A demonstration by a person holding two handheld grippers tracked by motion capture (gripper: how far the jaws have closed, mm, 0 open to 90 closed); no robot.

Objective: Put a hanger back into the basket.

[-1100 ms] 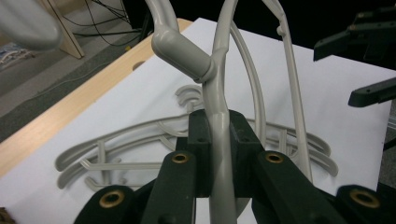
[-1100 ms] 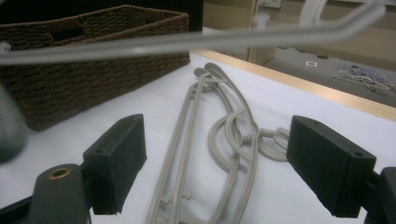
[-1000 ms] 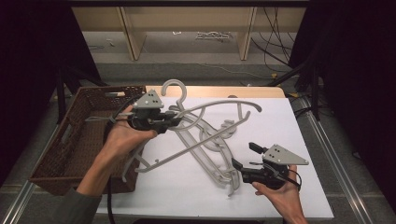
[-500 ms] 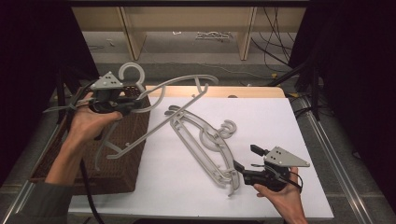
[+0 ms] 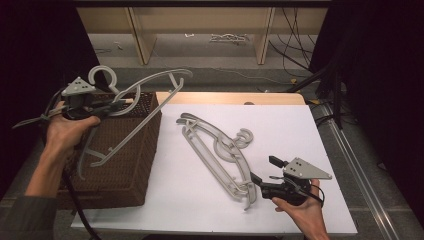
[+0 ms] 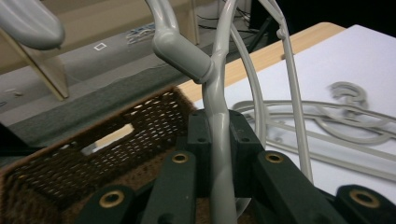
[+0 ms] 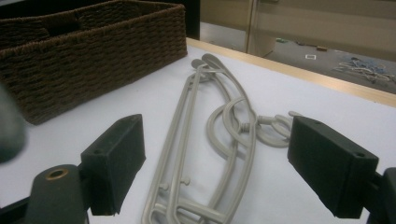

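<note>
now left gripper (image 5: 107,107) grips a hanger (image 5: 145,85) above the basket (image 5: 130,165)

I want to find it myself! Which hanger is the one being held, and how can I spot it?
Look at the brown woven basket on the table's left. Above it, the left gripper is shut on a grey hanger, holding it in the air. The other hangers lie flat on the white sheet.

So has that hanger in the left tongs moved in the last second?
Yes. The hanger, clamped in the left tongs, has travelled left in the high view, off the white mat, and now hangs over the basket.
</note>
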